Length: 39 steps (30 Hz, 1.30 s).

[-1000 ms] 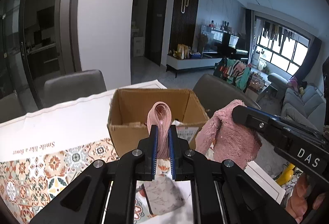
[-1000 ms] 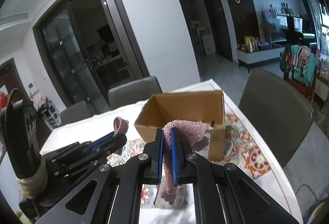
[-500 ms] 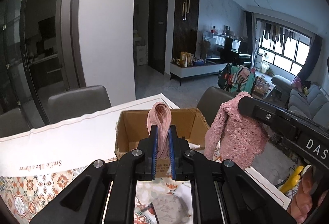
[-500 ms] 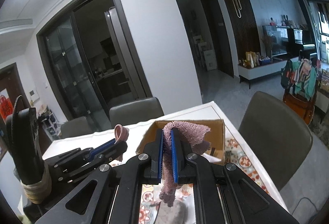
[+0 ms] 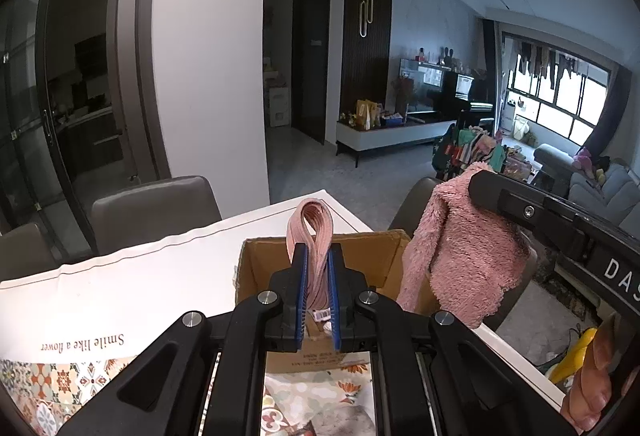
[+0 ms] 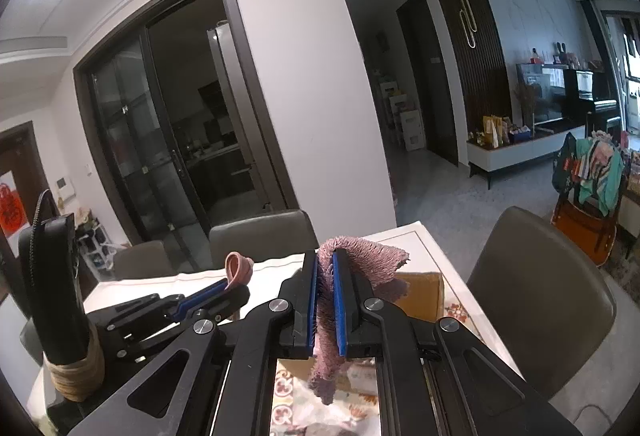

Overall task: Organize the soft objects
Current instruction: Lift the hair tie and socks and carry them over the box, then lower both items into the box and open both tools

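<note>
Above cardboard box (image 5: 384, 256), higher than before: left claw (image 5: 317, 288) clamps pink band (image 5: 310, 224), right claw (image 6: 325, 300) fluffy cloth (image 6: 368, 260).

Home, dining table (image 5: 120, 276), sofa (image 5: 600, 192), piano (image 5: 460, 92), drying laundry (image 5: 476, 152)

Each wrist camera looks forward and slightly down along its black gripper fingers; both share the open brown cardboard box (image 5: 320, 268) (image 6: 420, 290) close ahead.

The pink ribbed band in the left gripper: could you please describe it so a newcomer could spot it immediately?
Find the cardboard box on the table. In front of it, the left gripper pinches a pink ribbed band, looped and smooth, unlike the fluffy pink cloth beside it.
</note>
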Available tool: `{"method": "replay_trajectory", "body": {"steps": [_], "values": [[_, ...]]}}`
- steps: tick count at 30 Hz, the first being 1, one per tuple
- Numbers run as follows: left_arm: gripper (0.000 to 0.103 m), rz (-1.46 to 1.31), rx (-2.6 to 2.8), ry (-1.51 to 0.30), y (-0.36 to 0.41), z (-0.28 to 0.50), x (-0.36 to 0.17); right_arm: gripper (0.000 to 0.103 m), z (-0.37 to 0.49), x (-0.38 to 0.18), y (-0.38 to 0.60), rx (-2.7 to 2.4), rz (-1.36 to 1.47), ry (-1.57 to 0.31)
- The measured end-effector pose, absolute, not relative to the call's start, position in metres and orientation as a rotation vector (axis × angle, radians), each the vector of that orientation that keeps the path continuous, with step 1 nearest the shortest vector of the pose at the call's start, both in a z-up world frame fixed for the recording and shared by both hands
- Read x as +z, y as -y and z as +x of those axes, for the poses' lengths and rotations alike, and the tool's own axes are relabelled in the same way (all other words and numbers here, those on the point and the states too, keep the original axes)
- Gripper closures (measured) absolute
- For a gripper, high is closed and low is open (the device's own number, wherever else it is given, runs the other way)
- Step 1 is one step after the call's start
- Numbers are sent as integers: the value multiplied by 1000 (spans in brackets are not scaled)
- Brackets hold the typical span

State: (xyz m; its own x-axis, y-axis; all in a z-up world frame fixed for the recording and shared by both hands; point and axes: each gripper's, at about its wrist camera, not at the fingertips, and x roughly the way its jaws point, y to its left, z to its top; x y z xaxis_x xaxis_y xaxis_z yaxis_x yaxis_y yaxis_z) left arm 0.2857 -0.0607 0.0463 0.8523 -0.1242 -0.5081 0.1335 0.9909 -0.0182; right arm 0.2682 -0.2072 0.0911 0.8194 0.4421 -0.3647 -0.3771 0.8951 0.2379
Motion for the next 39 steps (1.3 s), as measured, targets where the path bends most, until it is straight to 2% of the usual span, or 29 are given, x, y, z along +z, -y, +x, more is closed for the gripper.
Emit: {"method": "replay_trajectory", "body": {"steps": [11, 34, 36, 39], "values": [[92, 41, -131, -575, 62, 327, 30, 94, 309, 74, 204, 433, 165, -473], [91, 66, -212, -816, 68, 392, -46, 94, 390, 14, 188, 404, 128, -713], [90, 63, -222, -828, 68, 393, -51, 94, 394, 9, 187, 407, 128, -733], [79, 55, -235, -849, 67, 395, -54, 94, 398, 2, 187, 413, 138, -763]]}}
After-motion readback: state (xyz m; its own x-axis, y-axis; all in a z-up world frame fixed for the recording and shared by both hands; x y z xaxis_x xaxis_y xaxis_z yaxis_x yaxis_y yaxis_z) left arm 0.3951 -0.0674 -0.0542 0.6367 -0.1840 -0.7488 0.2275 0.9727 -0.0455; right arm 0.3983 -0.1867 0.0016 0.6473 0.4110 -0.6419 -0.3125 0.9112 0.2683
